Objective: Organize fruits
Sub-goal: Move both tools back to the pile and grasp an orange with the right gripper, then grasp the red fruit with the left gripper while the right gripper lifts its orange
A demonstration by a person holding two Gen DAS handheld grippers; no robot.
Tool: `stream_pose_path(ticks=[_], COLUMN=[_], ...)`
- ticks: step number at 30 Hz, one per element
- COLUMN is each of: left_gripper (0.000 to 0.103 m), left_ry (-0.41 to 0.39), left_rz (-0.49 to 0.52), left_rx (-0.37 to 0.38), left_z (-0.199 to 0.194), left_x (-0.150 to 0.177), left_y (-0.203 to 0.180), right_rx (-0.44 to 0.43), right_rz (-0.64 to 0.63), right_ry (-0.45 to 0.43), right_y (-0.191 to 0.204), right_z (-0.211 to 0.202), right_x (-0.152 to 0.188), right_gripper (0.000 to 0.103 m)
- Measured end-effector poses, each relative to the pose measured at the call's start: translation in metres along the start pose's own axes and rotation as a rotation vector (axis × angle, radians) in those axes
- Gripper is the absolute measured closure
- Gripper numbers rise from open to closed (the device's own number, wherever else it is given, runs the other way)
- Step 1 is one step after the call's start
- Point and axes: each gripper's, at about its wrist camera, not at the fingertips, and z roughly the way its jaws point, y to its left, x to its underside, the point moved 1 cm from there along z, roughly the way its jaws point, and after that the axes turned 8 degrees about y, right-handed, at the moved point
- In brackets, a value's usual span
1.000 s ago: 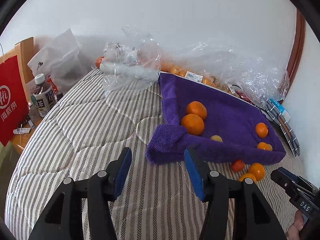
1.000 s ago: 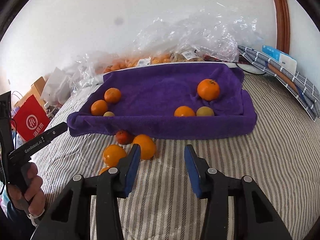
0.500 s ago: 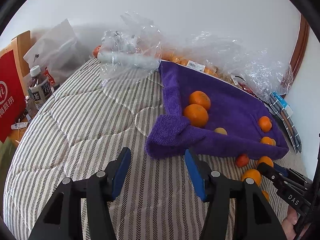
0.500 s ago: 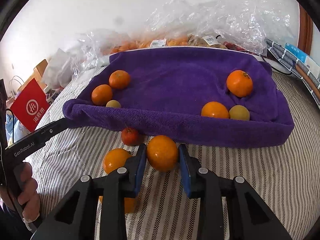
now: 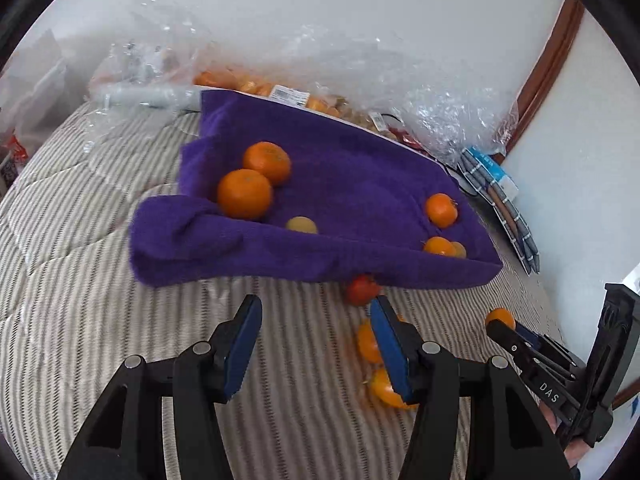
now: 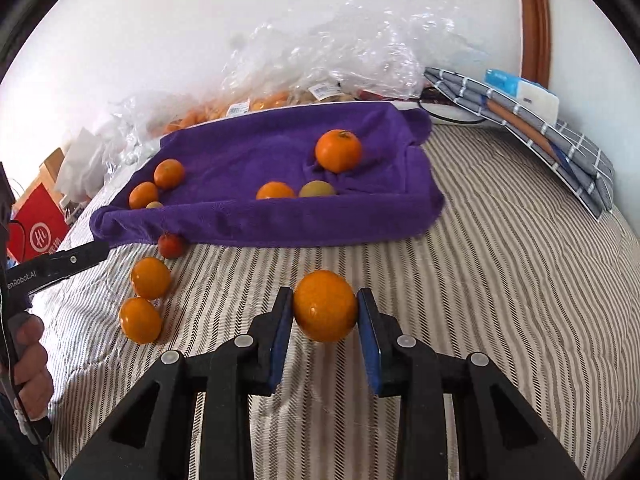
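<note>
1. Left gripper: its jaws stood wide apart with nothing between them, over the striped bedcover. Bare cover lay ahead of it up to the near rolled edge of the purple towel tray.
2. Loose fruit on the cover, right-wrist view: two oranges sat touching, one behind the other, left of the right gripper. A small red fruit rested against the tray's near edge.
3. Purple towel tray, contents left to right: two oranges and a small yellowish fruit in the left corner. A third orange and a yellow-green fruit sat against the near wall. A larger orange lay farther back.
4. Right gripper: its blue pads pressed both sides of the held orange, the jaws closed only to the fruit's width. The orange hung above the cover, short of the tray's near edge.
5. Open room: a broad stretch of cover lay right of the tray, bounded by the folded grey checked cloth.
6. Back edge: clear plastic bags lay crumpled along the wall behind the tray.
</note>
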Motion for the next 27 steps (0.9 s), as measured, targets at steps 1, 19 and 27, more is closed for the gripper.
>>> stream_pose_path(ticks=[1,19,27], left_gripper=[0.049,0.079,0.079], left_ry=[0.023,0.110,0.072], left_rz=[0.010,0.031,-0.004], left_rx=[-0.010,-0.143,-0.138], left_z=[0.006,0.047,0.029], left_x=[-0.003,-0.022,-0.020], left_y=[-0.008,-0.049,-0.040], right_rx=[0.012,-0.034,-0.040], right_rz=[-0.006,0.030,0.052], right_ry=[-0.009,0.014,0.002], right_y=[-0.001,-0.009,-0.013], right_z=[-0.002,0.000,-0.003], right_x=[0.001,0.002,0.003], right_gripper=[0.071,0.071,0.071])
